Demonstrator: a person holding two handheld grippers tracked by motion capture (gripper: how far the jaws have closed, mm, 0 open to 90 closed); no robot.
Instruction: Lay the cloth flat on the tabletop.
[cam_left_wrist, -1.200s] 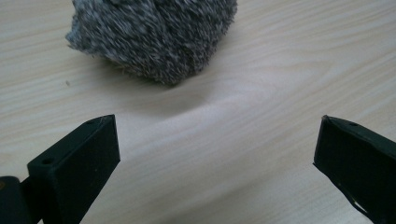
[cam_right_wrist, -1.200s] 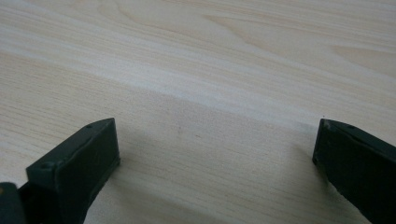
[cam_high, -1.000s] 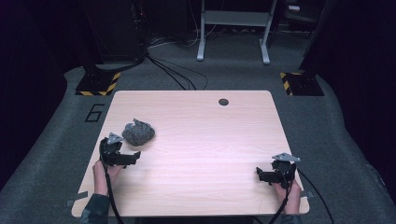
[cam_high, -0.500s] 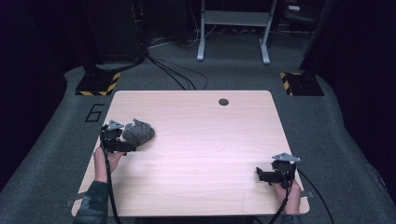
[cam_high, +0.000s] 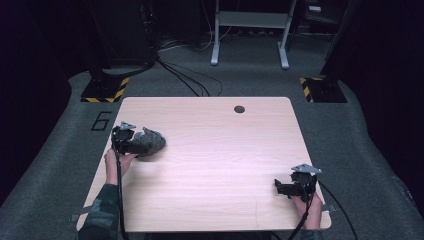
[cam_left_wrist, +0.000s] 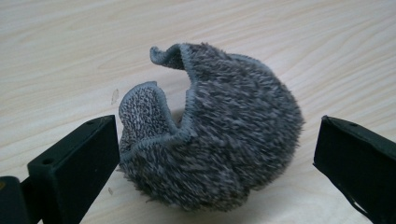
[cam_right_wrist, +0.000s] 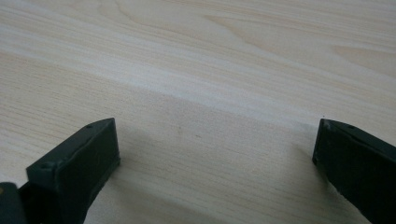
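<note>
Jaws of the right gripper (cam_high: 280, 187) gape wide over bare wood near the table's (cam_high: 215, 165) near right corner. Farther off, by the left edge, the left gripper (cam_left_wrist: 210, 154) straddles the crumpled grey cloth (cam_left_wrist: 219, 135), spread wide, not clamping it.

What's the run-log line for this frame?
left hand-held gripper: open, jaws either side of grey fuzzy cloth | right hand-held gripper: open, over bare table | cloth: crumpled, not gripped

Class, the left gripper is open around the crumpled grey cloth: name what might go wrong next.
1. The left gripper may pinch only fluffy pile of the grey cloth, so it could slip out.
2. The curled hem might escape the jaws, and the cloth could unfold unevenly over the table.
</note>
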